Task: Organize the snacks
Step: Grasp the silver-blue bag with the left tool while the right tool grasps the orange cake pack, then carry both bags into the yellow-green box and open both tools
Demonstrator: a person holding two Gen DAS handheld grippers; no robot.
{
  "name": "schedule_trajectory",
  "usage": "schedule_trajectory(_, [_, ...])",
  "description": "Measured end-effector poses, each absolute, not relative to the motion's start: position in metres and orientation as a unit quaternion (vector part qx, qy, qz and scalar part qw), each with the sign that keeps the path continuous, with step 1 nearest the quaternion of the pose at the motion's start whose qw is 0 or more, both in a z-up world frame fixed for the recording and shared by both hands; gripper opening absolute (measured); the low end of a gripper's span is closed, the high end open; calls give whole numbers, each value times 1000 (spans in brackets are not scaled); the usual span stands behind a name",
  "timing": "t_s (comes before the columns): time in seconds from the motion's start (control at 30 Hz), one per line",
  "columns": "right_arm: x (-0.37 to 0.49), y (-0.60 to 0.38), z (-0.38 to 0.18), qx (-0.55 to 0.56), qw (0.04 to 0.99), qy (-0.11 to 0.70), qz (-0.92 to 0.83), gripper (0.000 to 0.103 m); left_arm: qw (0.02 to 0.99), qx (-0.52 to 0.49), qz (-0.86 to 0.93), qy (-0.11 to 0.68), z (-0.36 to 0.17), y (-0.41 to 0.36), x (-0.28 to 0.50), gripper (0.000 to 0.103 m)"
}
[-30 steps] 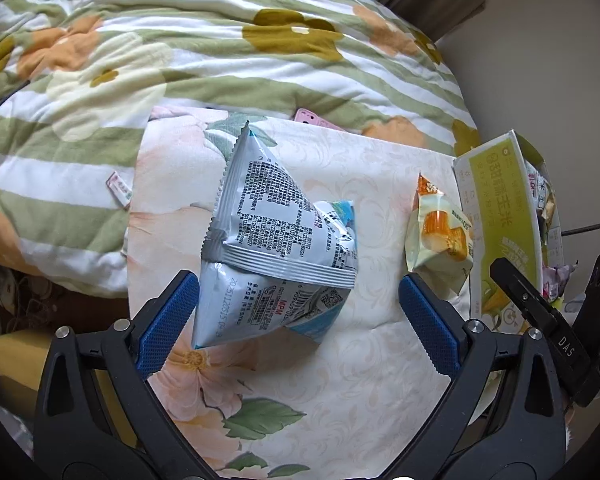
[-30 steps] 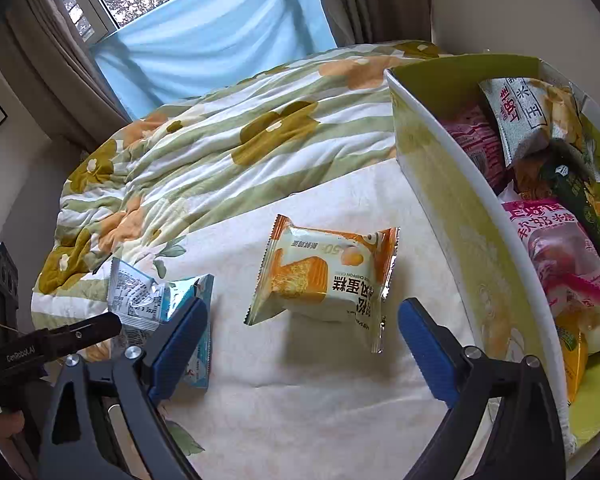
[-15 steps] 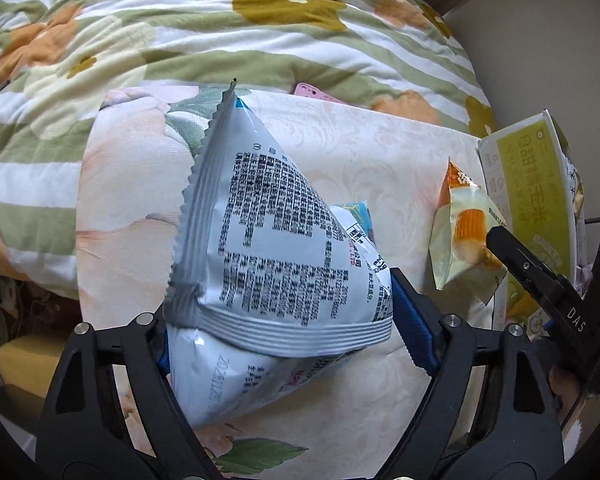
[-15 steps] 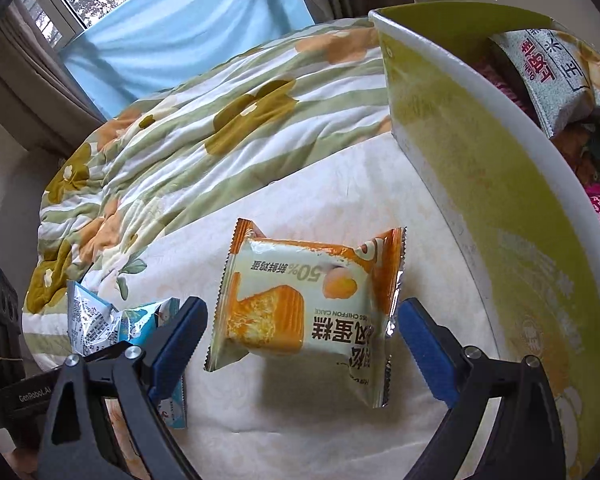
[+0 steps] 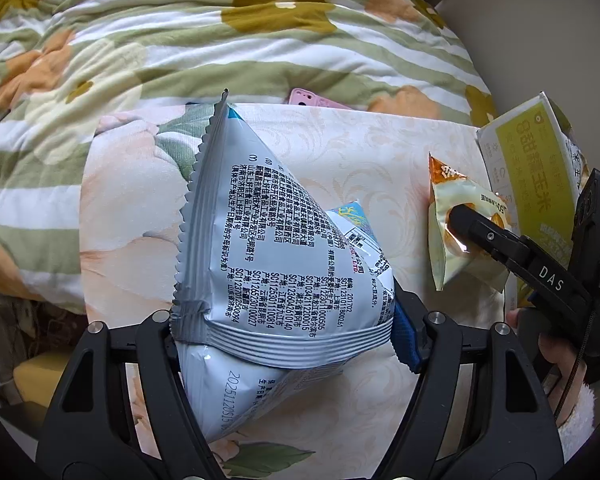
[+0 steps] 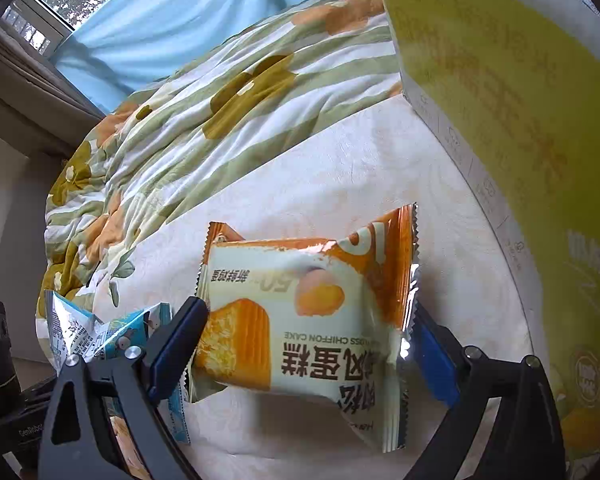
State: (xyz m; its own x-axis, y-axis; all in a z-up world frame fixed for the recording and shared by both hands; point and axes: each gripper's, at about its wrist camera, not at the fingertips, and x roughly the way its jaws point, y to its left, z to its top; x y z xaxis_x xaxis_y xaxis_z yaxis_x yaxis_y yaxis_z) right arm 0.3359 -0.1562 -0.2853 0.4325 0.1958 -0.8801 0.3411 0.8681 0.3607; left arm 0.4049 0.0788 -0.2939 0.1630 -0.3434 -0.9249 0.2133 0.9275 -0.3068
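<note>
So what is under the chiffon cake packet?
Under the chiffon cake packet lies the cream floral cloth, with the packet's shadow. What the cloth covers cannot be seen.

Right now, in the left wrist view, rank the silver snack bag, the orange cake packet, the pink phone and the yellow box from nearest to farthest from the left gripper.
1. Silver snack bag: between the left gripper's fingers.
2. Orange cake packet: on the right, on the cloth.
3. Yellow box: beyond the packet, far right.
4. Pink phone: straight ahead, at the quilt's edge.
Box and phone are too close to call.

floral tablecloth (image 5: 380,152), cake pkt (image 6: 308,312), yellow box (image 6: 540,160) on it
</note>
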Motion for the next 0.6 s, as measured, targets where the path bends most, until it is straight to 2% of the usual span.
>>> schedule_trajectory(0.13, [341, -149, -284, 222, 812, 538, -37, 94, 765, -48, -181, 617, -291, 77, 404, 71])
schedule_trajectory(0.3, [342, -146, -283, 218, 814, 537, -29, 79, 769, -48, -179, 612, -287, 77, 402, 70])
schedule_trajectory(0.6, [338, -142, -270, 205, 822, 531, -25, 74, 777, -54, -174, 603, -273, 85, 394, 70])
